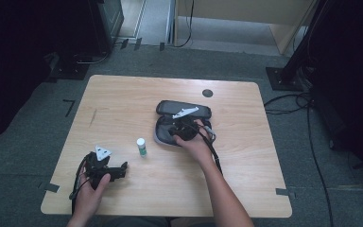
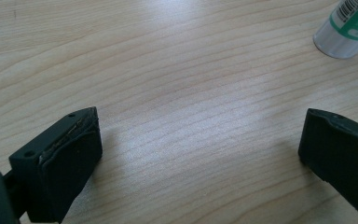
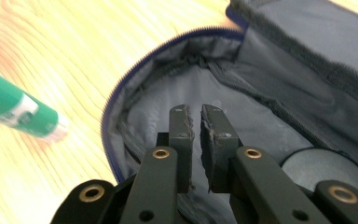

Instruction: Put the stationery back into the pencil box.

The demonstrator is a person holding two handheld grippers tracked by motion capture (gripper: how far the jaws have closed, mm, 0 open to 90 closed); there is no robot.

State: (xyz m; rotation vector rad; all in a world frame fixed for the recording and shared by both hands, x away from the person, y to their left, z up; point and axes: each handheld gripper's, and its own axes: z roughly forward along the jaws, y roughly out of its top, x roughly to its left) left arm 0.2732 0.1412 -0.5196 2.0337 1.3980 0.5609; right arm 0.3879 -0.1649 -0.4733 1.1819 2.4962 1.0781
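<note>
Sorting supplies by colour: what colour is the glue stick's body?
Green with a white label, clearest on the glue stick in the right gripper view.

A light wood-grain tabletop with rounded corners is shown, with a dark round grommet set near its far edge. An unzipped grey pouch is laid open near the centre, and a green-and-white glue stick is placed just beside it, toward the near left.

Bare table wide open leftward, glue stick standing mid-table, open pouch beside it
</note>
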